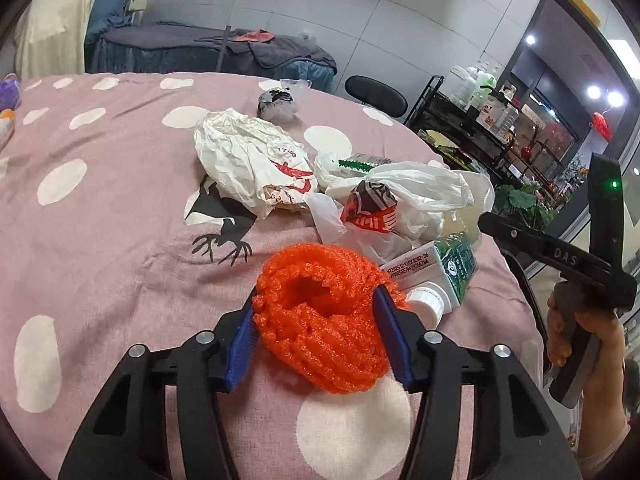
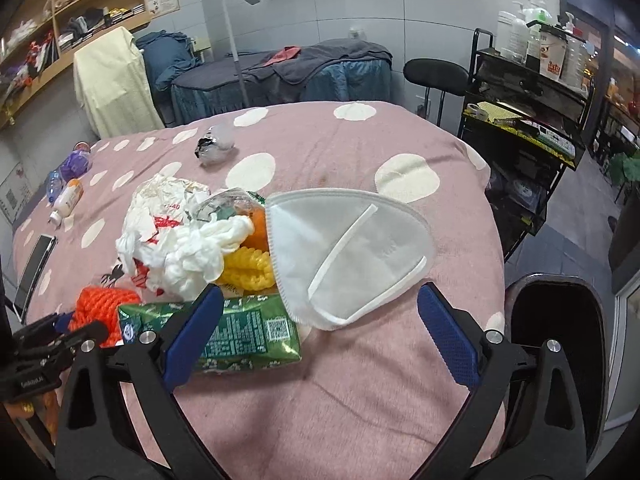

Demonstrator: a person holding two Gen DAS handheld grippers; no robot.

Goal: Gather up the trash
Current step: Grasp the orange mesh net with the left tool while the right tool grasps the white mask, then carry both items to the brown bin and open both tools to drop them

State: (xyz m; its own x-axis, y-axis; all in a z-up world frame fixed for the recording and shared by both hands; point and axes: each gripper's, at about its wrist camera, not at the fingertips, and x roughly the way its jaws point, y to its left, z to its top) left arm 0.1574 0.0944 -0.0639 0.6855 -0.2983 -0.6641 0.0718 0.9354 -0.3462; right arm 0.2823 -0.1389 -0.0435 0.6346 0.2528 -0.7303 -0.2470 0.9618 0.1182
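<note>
The left gripper (image 1: 316, 328) has its blue pads pressed against both flanks of the orange foam net (image 1: 324, 320), low in the centre of the left wrist view; the net bulges around the pads, so I judge it gripped, though not yet lifted off the pink spotted cover (image 1: 100, 208); the step in hand is the pickup of this first piece of trash. The next move calls for a lift clear of the green carton (image 1: 444, 268), which lies touching the net at its right, without dragging it along; no bin is plainly identifiable in either view, so where the net must go I cannot tell.

The right gripper (image 2: 320, 320) stands wide and empty at the bottom of the right wrist view; the white face mask (image 2: 348, 256) lies between and just beyond its pads, untouched; its next move, as I judge it, is forward and down so the pads can close on the mask's folded body.

Outward from there, counted: one orange net; one green carton; one mask; one yellow foam net (image 2: 248, 268) in the middle of the right view; one crumpled paper bag with red print (image 1: 252, 160); one white plastic bag (image 1: 420, 192) at centre right of the left view; one small clear wrapper (image 1: 278, 102) far up the cover; bottles (image 2: 68, 196) at the left edge, their number unclear; one phone (image 2: 36, 268) lower left.
</note>
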